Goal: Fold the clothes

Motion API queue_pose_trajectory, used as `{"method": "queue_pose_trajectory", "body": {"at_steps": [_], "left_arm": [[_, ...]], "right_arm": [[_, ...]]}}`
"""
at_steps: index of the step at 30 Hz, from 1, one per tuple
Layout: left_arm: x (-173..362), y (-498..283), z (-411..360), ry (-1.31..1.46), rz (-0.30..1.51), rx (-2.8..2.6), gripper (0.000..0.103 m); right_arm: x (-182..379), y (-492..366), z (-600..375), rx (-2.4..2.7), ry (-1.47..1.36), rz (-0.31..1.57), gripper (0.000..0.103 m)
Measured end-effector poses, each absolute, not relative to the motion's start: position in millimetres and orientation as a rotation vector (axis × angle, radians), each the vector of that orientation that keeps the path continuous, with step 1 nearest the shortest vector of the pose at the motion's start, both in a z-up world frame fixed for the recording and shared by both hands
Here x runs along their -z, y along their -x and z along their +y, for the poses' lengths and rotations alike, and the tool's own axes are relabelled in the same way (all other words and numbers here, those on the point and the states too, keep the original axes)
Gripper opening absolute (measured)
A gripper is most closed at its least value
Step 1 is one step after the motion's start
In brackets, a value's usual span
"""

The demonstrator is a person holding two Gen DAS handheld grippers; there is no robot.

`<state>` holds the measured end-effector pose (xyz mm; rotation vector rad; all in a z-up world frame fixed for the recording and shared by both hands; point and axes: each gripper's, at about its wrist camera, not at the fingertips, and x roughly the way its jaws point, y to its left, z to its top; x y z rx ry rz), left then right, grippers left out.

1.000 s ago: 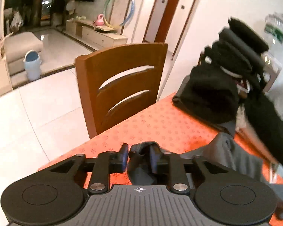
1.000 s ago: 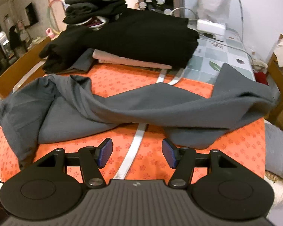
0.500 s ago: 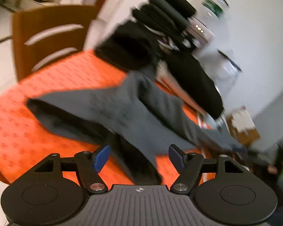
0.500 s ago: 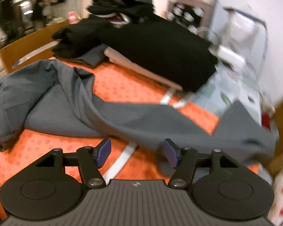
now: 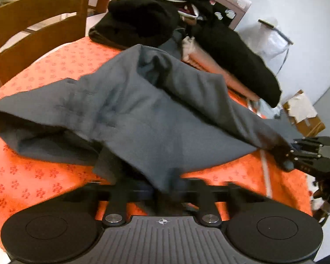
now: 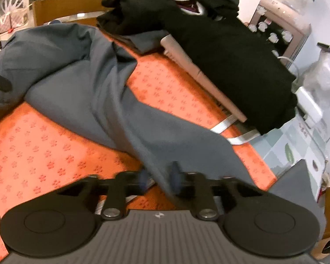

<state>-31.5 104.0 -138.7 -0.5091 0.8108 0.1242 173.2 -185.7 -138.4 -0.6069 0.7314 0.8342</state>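
In the left wrist view, the left gripper [image 5: 162, 189] is clamped on the near edge of the big dark grey cloth garment [image 5: 147, 110], which lies crumpled across the orange table cover with little flower prints [image 5: 44, 176], in front of a pile of black folded clothes [image 5: 143, 19] and a brown wooden chair [image 5: 37, 22]; its jaws have just been closing, and half a second ago they stood wide apart above the cloth. In the right wrist view, the right gripper [image 6: 158, 179] is pinched on a long strip of the same garment [image 6: 81, 83] that runs right up between its blue pads [image 6: 175, 176], and its jaws have just been closing too, after standing open short of the cloth before.
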Motion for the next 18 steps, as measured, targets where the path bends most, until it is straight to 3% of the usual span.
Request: {"method": "queue_pose_trajectory", "body": {"at_steps": [2,10,14,18], "left_arm": [[128,39,107,0.499,0.763,-0.137,0.007],[53,79,181,0.625,0.553,-0.228,0.006],[31,72,219,0.662,0.500,-0.265,0.006],[28,49,239,0.656,0.501,-0.285,0.006]], "right_arm": [[131,-170,-190,-0.829,0.576,0.723,0.006],[40,-154,-226,-0.826,0.383,0.691,0.005],[-5,-163,-236,-0.820,0.322,0.664,0.004],[-13,-199,-226,-0.783,0.326,0.653,0.005]]}}
